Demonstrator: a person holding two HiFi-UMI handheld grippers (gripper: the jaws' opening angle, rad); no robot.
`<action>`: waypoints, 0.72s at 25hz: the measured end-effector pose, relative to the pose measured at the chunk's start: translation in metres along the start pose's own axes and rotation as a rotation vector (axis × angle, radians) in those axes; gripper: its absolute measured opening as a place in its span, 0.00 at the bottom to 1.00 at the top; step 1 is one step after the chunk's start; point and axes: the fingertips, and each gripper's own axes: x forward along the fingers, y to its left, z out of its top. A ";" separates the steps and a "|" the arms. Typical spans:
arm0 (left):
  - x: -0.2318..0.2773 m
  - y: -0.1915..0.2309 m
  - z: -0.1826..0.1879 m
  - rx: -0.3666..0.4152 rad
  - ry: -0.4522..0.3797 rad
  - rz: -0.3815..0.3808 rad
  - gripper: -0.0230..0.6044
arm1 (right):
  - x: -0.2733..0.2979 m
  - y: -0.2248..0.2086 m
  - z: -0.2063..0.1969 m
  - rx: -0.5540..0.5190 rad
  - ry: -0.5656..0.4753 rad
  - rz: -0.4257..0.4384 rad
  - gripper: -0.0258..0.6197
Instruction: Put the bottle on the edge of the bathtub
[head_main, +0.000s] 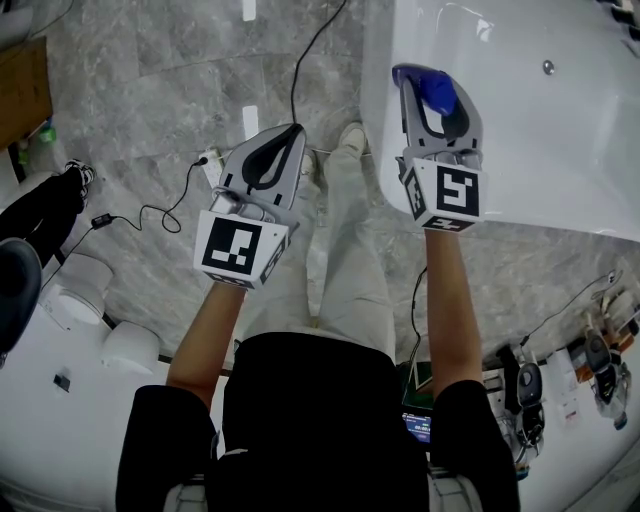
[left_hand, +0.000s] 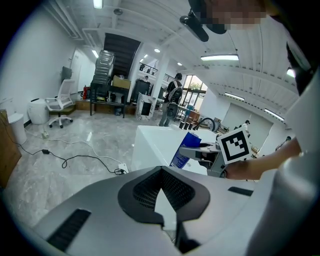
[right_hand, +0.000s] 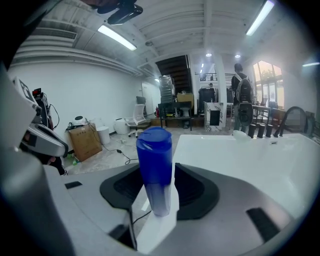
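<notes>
From above, in the head view, the left tool (head_main: 295, 130) hung over the grey marble floor (head_main: 150, 100) with its jaw tips drawn together and nothing in them. The right tool (head_main: 432, 95) reached over the near rim of the white bathtub (head_main: 520, 150). The blue bottle (head_main: 428, 88) stood between its jaws, cap end facing up toward the camera, so its long axis ran nearly straight along the line of sight.

In the left gripper view, the left tool's (left_hand: 161, 170) own jaws met at the tips, narrow and empty. Beyond them, off to the right, the bottle (left_hand: 186, 145) showed at the corner of the tub (left_hand: 150, 145). It was roughly upright, cap on top and a pale label on its side, with the other tool's grey jaws level around it.

In the right gripper view, the bottle (right_hand: 155, 165) rose upright between the wide-set jaws of the right tool (right_hand: 159, 200). Its long axis was vertical, cap up and base down on the white rim of the bathtub (right_hand: 240, 155). A thin strip of white showed between the bottle and the right-hand pad, so the pads did not clamp it.
</notes>
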 end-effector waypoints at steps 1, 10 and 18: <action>0.001 0.000 0.001 0.002 0.000 -0.001 0.06 | 0.000 0.000 0.001 0.005 -0.005 0.007 0.34; 0.004 -0.005 0.014 0.018 -0.015 -0.016 0.06 | -0.008 -0.002 0.010 0.016 -0.015 0.023 0.37; -0.007 -0.006 0.040 0.047 -0.054 -0.022 0.06 | -0.034 0.002 0.033 0.030 -0.044 -0.001 0.37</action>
